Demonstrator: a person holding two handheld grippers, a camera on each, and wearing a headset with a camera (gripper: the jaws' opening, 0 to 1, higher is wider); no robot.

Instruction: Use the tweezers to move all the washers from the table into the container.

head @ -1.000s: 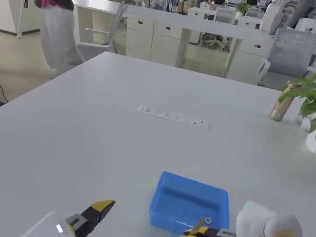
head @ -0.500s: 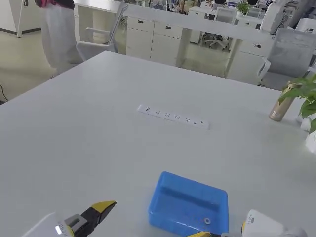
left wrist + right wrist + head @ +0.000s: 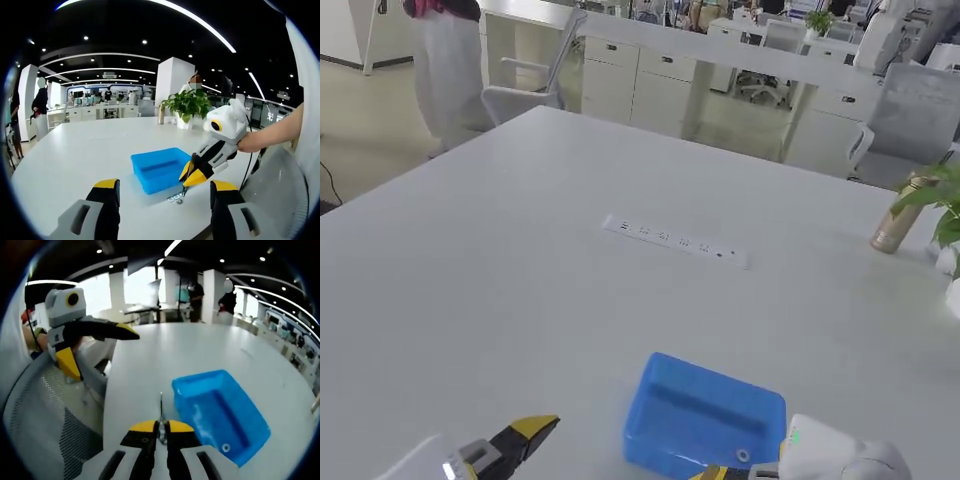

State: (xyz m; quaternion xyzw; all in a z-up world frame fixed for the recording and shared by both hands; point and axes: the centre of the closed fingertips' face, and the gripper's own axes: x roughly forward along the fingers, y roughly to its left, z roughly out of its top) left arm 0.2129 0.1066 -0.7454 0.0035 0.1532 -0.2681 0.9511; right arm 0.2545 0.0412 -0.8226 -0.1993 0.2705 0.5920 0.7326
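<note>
A blue container [image 3: 705,418] sits near the table's front edge, with one washer [image 3: 743,456] on its floor. The same container [image 3: 220,412] and washer [image 3: 226,447] lie to the right of my right gripper [image 3: 161,427], which is shut on thin metal tweezers [image 3: 161,410]. In the left gripper view the tweezers' tip [image 3: 183,190] points down just above a few washers [image 3: 175,199] lying on the table in front of the container [image 3: 160,167]. My left gripper [image 3: 165,197] stands open and holds nothing, left of the container, its yellow tip [image 3: 535,430] low in the head view.
A white power strip [image 3: 675,242] lies flat mid-table. A bronze bottle [image 3: 894,226] and a green plant [image 3: 945,200] stand at the far right. Office chairs and desks lie beyond the table. A mesh chair [image 3: 45,410] is close behind the table's front edge.
The right gripper dropped toward the bottom edge half a second ago and has come back up, a little further left. The head camera tilted slightly. The left gripper has hardly moved.
</note>
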